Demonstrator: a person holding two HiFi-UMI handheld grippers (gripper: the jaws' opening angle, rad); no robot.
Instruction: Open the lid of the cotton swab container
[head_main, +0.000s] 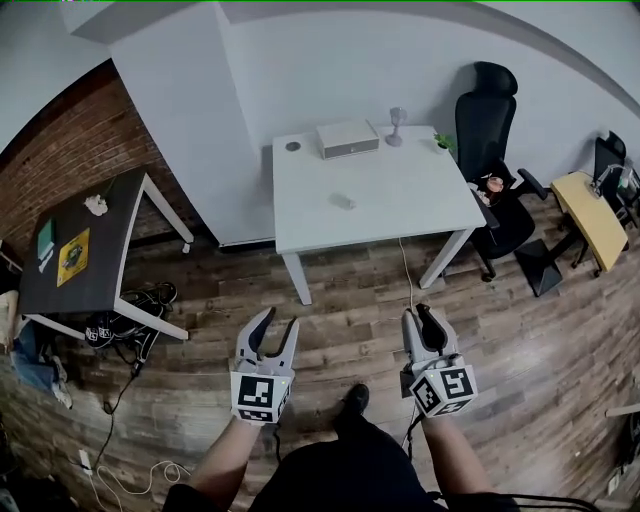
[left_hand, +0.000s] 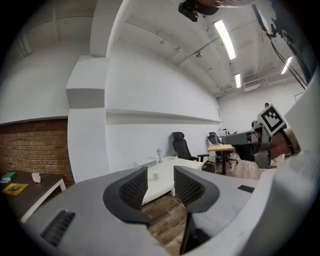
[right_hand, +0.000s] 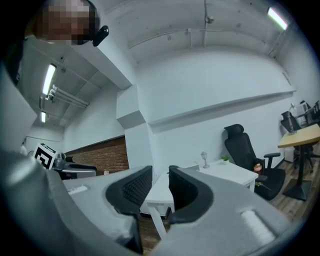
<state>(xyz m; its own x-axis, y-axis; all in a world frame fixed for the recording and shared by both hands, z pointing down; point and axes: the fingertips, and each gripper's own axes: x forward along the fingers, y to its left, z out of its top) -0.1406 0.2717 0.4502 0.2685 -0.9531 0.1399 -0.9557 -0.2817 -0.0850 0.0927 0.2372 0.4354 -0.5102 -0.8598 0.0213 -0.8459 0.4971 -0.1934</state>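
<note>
Lower centre-left of head view: left gripper (head_main: 280, 321), jaws apart, nothing between. Lower centre-right: right gripper (head_main: 417, 313), jaws narrowly apart, likewise empty. Both above wooden floor (head_main: 340, 300), well apart from white table (head_main: 420, 195). Upper centre, mid-table: cotton swab container (head_main: 343, 201), small, pale; lid too small to make out.

small table item (head_main: 343, 201): unidentifiable; forearms (head_main: 225, 465): cut by bottom edge
</note>
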